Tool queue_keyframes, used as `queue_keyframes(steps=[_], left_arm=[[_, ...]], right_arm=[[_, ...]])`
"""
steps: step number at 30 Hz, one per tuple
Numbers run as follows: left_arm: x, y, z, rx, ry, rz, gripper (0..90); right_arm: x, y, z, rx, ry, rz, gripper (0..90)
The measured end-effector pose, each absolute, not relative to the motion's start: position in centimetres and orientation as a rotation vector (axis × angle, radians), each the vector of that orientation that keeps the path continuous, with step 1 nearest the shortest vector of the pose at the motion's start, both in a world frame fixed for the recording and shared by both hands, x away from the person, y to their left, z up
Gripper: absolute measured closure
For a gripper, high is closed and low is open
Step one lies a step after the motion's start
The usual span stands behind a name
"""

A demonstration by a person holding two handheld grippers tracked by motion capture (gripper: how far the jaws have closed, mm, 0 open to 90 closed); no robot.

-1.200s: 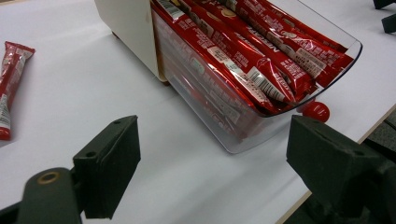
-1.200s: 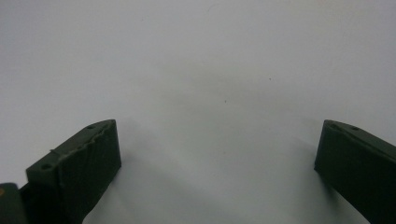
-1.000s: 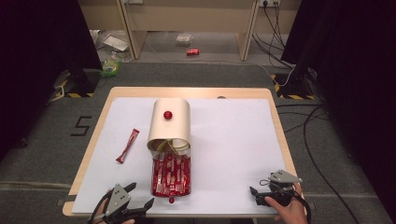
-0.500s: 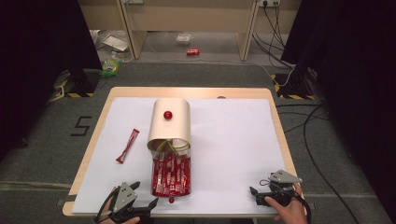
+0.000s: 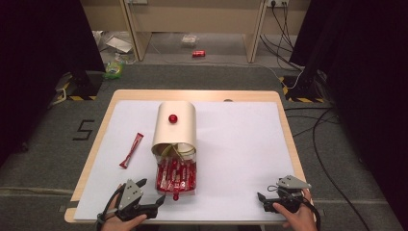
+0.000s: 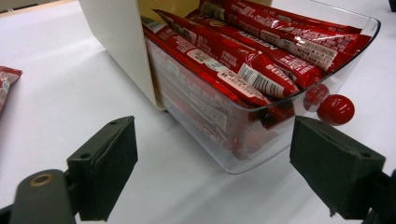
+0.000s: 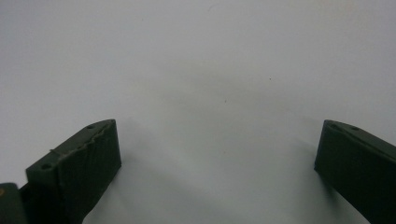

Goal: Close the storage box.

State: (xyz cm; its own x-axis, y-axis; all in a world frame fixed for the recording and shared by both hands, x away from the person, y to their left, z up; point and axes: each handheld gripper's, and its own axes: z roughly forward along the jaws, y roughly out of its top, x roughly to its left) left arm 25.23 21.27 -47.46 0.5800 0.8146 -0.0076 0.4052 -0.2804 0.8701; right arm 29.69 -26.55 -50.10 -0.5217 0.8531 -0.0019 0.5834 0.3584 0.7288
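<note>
I hold my left gripper (image 5: pixel 150 196) just in front of the clear drawer (image 6: pixel 261 140), jaws spread wide and empty, one jaw on each side of the drawer's front corner. The drawer stands pulled out of the cream box (image 5: pixel 175 126) toward me, packed with red sachets (image 6: pixel 243 56), and its red knob (image 6: pixel 335 109) sits at the middle of the front wall, off to the side of my line. One loose sachet (image 5: pixel 132 150) lies flat on the white table cover (image 5: pixel 240 144), well to the left of the drawer.

My right gripper (image 5: pixel 274 202) rests wide open and empty over bare cover, far to the right of the drawer.

As I judge it, the step in hand is getting a grip at the drawer front. To do it well I should swing the left gripper across until the knob is centred between the jaws, keep them level with it, and close gently. The drawer looks light and full; a crooked pull could skew it or spill sachets.
</note>
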Motion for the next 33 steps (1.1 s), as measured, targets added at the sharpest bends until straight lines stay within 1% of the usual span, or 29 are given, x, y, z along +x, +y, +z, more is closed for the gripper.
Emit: queue_keyframes(steps=[25,33], left_arm=[[27.7,20.6,-47.8,1.881,1.03,0.533,14.1],[28.2,20.5,-47.8,1.868,1.046,0.56,14.3]], right_arm=[[29.7,-26.6,-50.1,1.257,2.244,0.97,0.6],[29.7,-26.6,-50.1,1.257,2.245,0.969,0.6]])
